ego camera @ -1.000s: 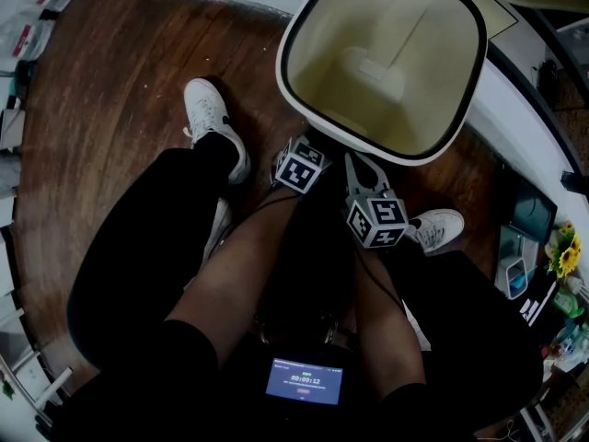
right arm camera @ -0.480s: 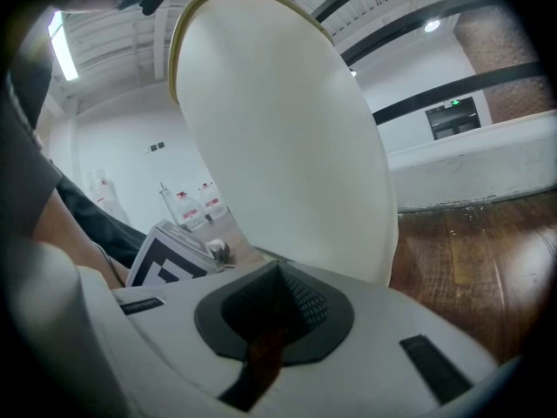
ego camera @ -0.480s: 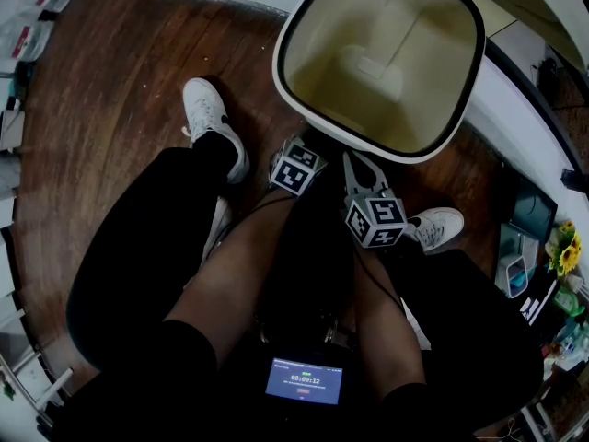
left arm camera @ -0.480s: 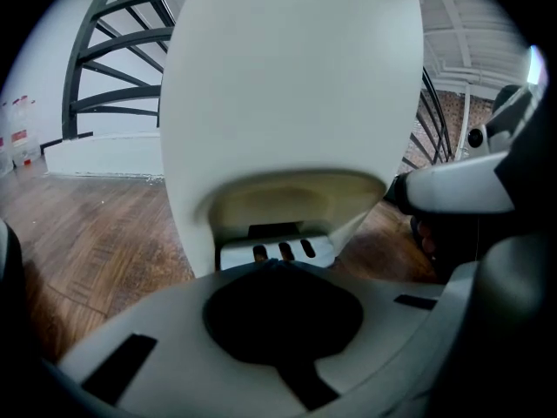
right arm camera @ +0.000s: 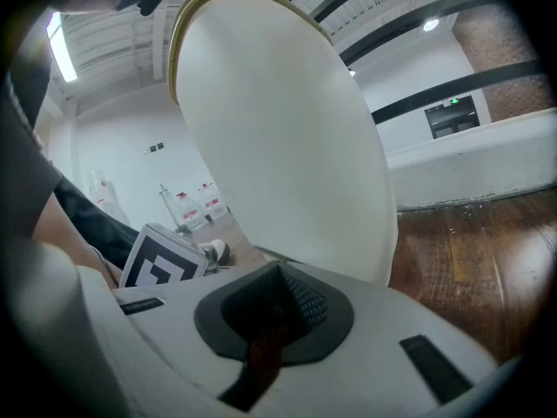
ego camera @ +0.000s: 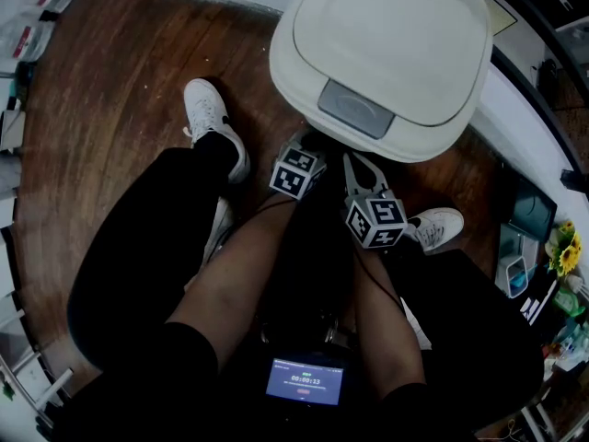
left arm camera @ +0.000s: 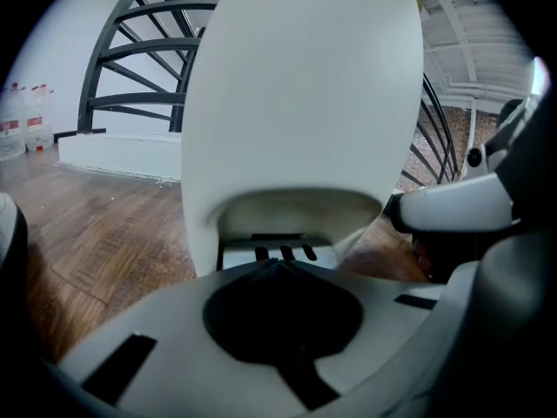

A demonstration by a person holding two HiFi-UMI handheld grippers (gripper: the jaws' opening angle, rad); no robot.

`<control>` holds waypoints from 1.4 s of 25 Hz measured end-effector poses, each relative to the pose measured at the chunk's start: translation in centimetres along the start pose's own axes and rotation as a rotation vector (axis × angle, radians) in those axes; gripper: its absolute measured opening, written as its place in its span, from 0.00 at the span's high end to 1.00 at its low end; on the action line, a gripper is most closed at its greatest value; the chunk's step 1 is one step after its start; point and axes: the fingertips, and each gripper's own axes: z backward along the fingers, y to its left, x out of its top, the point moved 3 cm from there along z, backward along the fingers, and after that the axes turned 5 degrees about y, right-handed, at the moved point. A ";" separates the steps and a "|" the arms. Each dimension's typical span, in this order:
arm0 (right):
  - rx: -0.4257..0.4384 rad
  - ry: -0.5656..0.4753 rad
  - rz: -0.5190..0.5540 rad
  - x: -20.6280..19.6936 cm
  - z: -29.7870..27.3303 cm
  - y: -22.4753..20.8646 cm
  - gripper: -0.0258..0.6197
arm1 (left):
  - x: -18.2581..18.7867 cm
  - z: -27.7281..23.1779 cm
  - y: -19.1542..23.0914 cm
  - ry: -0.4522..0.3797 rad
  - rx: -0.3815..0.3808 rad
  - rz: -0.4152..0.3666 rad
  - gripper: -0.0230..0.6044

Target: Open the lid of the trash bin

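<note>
The cream trash bin (ego camera: 386, 53) stands on the wooden floor in front of me, its lid down and shut, with a grey pad (ego camera: 355, 109) at the lid's near edge. My left gripper (ego camera: 302, 155) sits low at the bin's base, its tips hidden under the rim. In the left gripper view the shut jaws (left arm camera: 278, 264) point at the ribbed foot pedal (left arm camera: 280, 252) in the recess of the bin (left arm camera: 305, 103). My right gripper (ego camera: 352, 162) is beside it, also shut, facing the bin's side (right arm camera: 278, 138). Neither holds anything.
The person's white shoes (ego camera: 212, 122) (ego camera: 440, 226) rest on the dark wooden floor (ego camera: 110, 109) either side of the grippers. A white curved ledge (ego camera: 529, 145) runs behind and to the right of the bin. Yellow flowers (ego camera: 563, 251) and small items lie at the right edge.
The lid was up, showing the bin's inside; now it has dropped shut. Both grippers have stayed almost where they were.
</note>
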 end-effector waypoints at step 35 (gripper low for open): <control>0.181 -0.118 0.371 13.2 18.8 15.4 0.95 | 11.8 27.6 -15.7 -0.364 -0.082 -0.141 0.93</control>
